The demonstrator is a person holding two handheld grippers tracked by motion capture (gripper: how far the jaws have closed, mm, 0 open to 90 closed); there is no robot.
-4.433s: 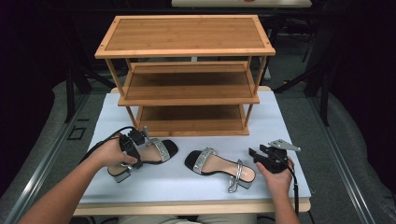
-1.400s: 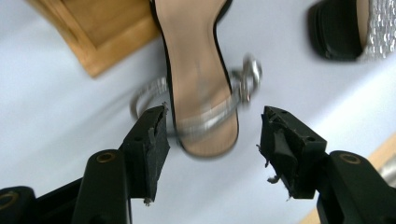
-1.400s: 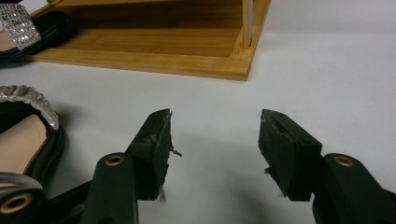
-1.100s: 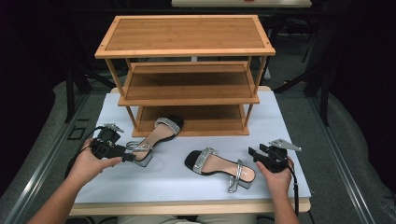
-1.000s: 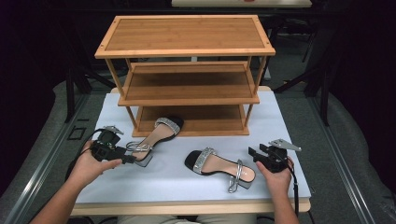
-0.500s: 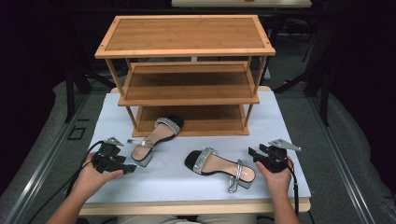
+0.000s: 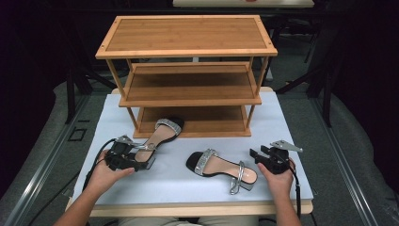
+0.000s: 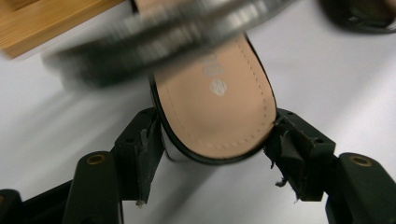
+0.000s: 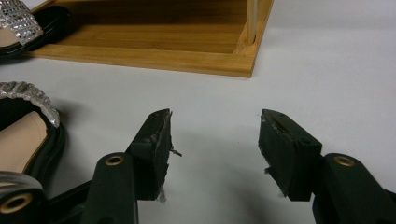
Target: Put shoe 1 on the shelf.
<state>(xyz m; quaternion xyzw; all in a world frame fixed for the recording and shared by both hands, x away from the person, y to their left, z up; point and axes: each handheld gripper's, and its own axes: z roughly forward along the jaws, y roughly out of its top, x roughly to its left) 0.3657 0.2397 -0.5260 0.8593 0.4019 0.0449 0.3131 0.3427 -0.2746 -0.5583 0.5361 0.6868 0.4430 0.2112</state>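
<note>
Two black sandals with silver straps lie on the white table. The left sandal (image 7: 157, 136) rests with its toe on the bottom shelf of the wooden rack (image 7: 188, 52) and its heel toward me. My left gripper (image 7: 142, 162) is open, its jaws flanking that heel (image 8: 217, 107) on both sides, close to or touching its edges. The right sandal (image 7: 221, 167) lies flat in the middle front. My right gripper (image 7: 254, 154) stands open and empty just right of its heel, over bare table (image 9: 215, 135).
The three-tier rack stands at the back middle of the table top (image 7: 282, 122); its bottom shelf (image 9: 154, 46) holds the left sandal's toe (image 9: 23, 23). The right sandal's strap (image 9: 28, 98) sits left of my right jaws. Dark floor surrounds the table.
The left sandal went from my left gripper's hold onto the bottom shelf edge. The left gripper drew back left, then came right again around the heel. The right gripper stayed put.
</note>
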